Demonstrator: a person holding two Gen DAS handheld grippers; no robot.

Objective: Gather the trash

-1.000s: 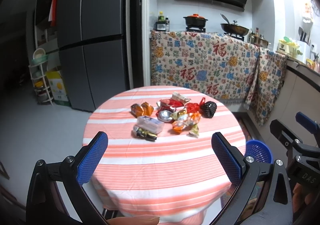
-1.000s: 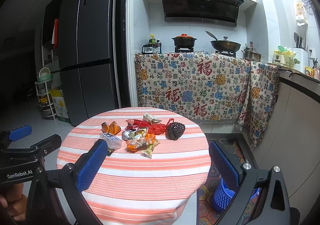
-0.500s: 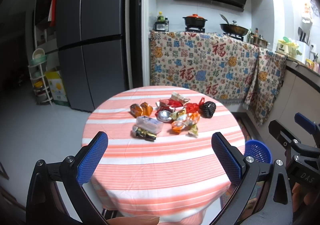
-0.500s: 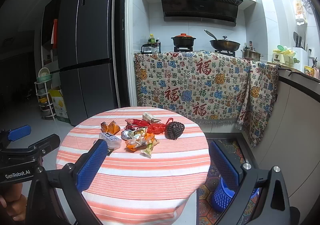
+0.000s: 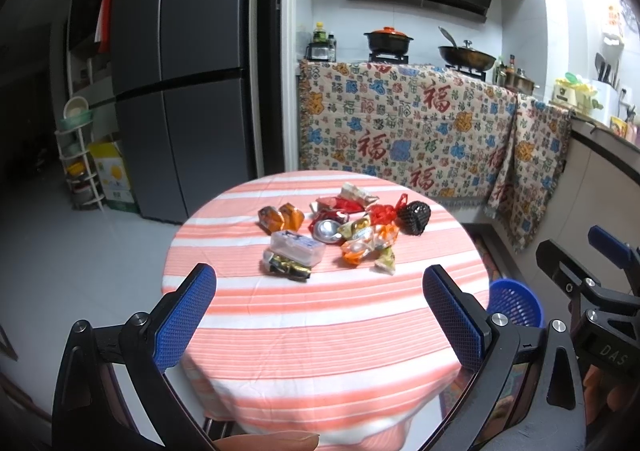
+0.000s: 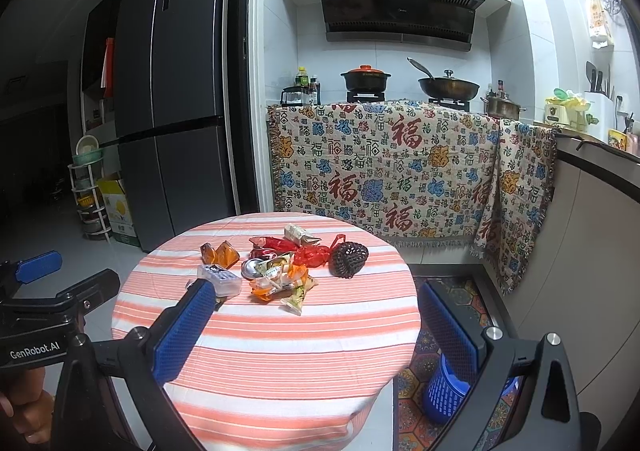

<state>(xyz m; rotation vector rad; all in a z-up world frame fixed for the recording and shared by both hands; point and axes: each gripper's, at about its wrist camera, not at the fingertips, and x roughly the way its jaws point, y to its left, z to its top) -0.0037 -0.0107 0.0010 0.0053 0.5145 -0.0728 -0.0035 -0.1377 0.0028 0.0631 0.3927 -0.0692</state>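
Observation:
A heap of trash lies on the round table (image 5: 320, 323) with the orange-striped cloth: orange wrappers (image 5: 280, 217), a clear plastic box (image 5: 297, 247), a crushed can (image 5: 326, 229), red plastic (image 5: 382, 211), a black mesh ball (image 5: 414, 217) and a pale wrapper (image 5: 386, 263). The same heap shows in the right wrist view, with the box (image 6: 220, 279) and mesh ball (image 6: 348, 259). My left gripper (image 5: 320, 311) is open and empty, short of the heap. My right gripper (image 6: 316, 323) is open and empty, above the table's near part.
A blue slotted bin (image 5: 516, 303) stands on the floor right of the table; it also shows in the right wrist view (image 6: 448, 391). Behind are a dark fridge (image 5: 188, 71), a cloth-draped stove counter (image 5: 404, 139) and a small rack (image 5: 80, 163) at left.
Both grippers have crept slightly toward the table; the heap sits a little nearer in both views. Nothing on the table has moved.

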